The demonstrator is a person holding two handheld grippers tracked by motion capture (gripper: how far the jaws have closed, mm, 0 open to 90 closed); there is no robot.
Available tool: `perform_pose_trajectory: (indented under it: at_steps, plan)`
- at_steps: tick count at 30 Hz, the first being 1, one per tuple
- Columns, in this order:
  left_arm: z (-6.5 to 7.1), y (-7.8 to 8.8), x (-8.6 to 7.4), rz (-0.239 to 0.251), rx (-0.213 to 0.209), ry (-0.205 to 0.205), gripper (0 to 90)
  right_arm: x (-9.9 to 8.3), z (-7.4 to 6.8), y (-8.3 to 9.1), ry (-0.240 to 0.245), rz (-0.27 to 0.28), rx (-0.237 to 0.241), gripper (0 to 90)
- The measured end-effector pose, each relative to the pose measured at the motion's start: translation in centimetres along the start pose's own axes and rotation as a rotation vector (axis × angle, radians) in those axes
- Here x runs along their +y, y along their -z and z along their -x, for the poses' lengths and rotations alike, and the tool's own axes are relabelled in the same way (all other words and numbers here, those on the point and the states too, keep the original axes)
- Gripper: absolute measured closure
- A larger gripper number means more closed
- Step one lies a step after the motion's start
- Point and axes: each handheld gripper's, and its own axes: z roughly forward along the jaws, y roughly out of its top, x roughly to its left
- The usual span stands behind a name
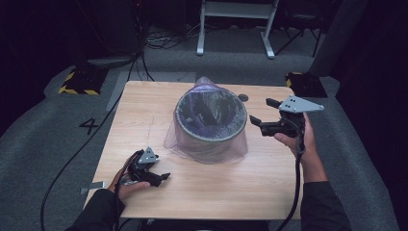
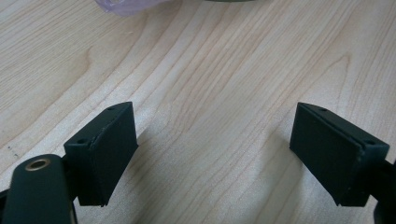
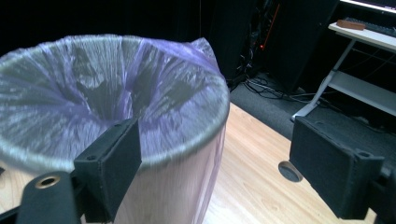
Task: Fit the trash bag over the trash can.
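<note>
A round grey bin (image 1: 210, 126) stands in the middle of the wooden table (image 1: 144, 110). A thin purple bag (image 1: 208, 103) lines it, folded over the rim and hanging down the outside. My right gripper (image 1: 263, 111) is held in the air just right of the rim, its jaws open and pointing at the bin. In the right gripper view the bag's (image 3: 107, 88) mouth spreads out behind my open right gripper (image 3: 215, 126). My left gripper (image 1: 161, 177) rests low at the table's front left, open. In the left gripper view the left gripper (image 2: 214, 112) has bare wood between its jaws.
A small dark disc (image 1: 243, 97) lies on the table behind the bin. Beyond the table stand a white frame (image 1: 235, 24) and yellow-black striped bases (image 1: 79, 82), with cables on the grey floor. A desk (image 3: 369, 35) stands in the far right of the right gripper view.
</note>
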Motion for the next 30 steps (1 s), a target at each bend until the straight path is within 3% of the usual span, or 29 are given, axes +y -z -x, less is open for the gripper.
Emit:
perform_pose_trajectory:
  at_steps: [22,30]
  plan:
    - [0.0,0.0,0.0,0.0,-0.002,-0.001,14.4,2.9,-1.1,-5.2,0.006,-0.04,0.055,16.9]
    - [0.0,0.0,0.0,0.0,-0.001,-0.002,14.4,3.4,-1.7,-7.3,0.018,-0.087,0.082,16.8]
